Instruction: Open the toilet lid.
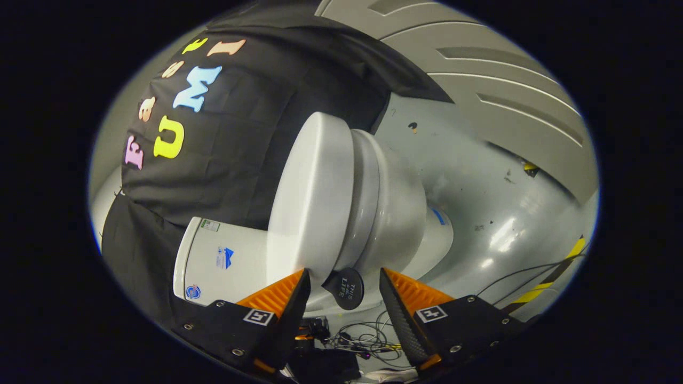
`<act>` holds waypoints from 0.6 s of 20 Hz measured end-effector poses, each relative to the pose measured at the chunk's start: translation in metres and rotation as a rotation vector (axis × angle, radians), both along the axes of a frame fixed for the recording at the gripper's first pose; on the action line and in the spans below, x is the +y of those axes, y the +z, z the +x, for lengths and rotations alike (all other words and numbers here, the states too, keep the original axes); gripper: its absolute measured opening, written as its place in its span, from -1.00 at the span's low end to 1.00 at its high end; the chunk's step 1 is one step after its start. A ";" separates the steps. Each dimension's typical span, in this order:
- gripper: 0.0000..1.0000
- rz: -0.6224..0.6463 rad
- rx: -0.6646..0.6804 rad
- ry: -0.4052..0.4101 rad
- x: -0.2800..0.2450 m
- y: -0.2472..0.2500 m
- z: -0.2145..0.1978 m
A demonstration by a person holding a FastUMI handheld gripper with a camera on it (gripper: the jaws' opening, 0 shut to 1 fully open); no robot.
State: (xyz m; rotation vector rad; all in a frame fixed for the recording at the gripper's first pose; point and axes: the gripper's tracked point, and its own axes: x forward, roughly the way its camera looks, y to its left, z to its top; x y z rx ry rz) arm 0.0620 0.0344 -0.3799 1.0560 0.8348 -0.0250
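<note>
Your tongs [344, 290] stand wide apart, gripping nothing. The white toilet lid [312, 197] lies shut on the bowl [395, 213] just ahead of the fingers. A round dark tag [347, 289] at its front rim sits between them. Cables [363, 337] trail across the grey floor [480, 197].

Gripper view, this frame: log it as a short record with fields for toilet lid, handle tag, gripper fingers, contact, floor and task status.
toilet lid: white lid down on the seat, apparently closed
handle tag: round dark tab at the lid's front edge, between the fingers
gripper: gripper open, fingers either side of the tab
contact: none visible on the tab
tank: white cistern behind the lid
floor: grey floor with loose cables
task status: lid not yet lifted
</note>
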 end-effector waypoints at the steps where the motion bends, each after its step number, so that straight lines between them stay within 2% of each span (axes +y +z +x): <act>1: 0.52 0.038 0.008 -0.008 0.002 -0.001 0.000; 3: 0.31 0.118 0.004 -0.028 0.006 0.003 0.000; 7: -0.41 0.118 0.019 -0.043 0.004 -0.002 0.001; 8: -0.53 0.120 0.016 -0.054 0.003 -0.003 0.002; 12: -0.88 0.215 0.008 -0.093 0.001 0.009 0.002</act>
